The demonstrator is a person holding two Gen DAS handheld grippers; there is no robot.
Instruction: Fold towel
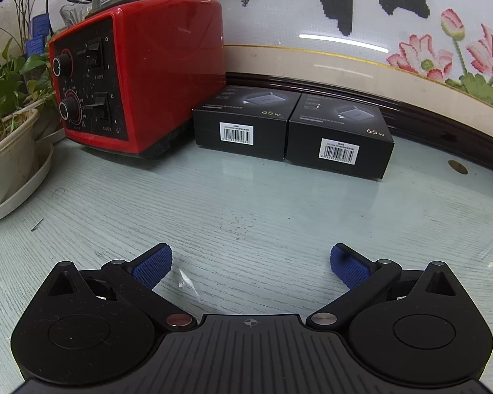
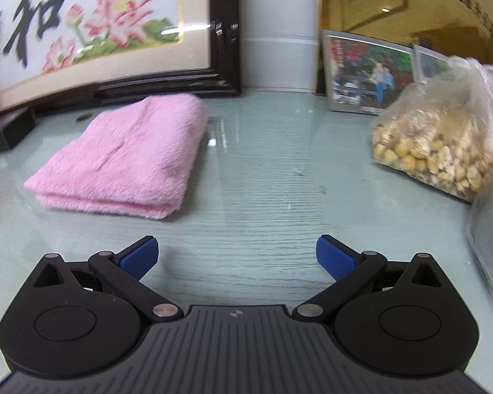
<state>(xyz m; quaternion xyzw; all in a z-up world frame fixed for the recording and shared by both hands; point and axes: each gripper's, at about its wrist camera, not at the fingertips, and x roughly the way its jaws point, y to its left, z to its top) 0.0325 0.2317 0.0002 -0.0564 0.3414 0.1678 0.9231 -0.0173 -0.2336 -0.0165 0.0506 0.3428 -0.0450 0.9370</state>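
Note:
A pink fluffy towel (image 2: 125, 154) lies folded in layers on the pale table top, left of centre in the right wrist view. My right gripper (image 2: 236, 256) is open and empty, a short way in front of the towel and to its right, apart from it. My left gripper (image 1: 250, 264) is open and empty over bare table. The towel does not show in the left wrist view.
A red blender base (image 1: 134, 75), two black boxes (image 1: 292, 128) and potted plants (image 1: 10, 151) stand ahead of the left gripper. A framed embroidery (image 2: 92, 32) leans at the back. A plastic bag of nuts (image 2: 440, 141) and photo frames (image 2: 364, 72) stand at the right.

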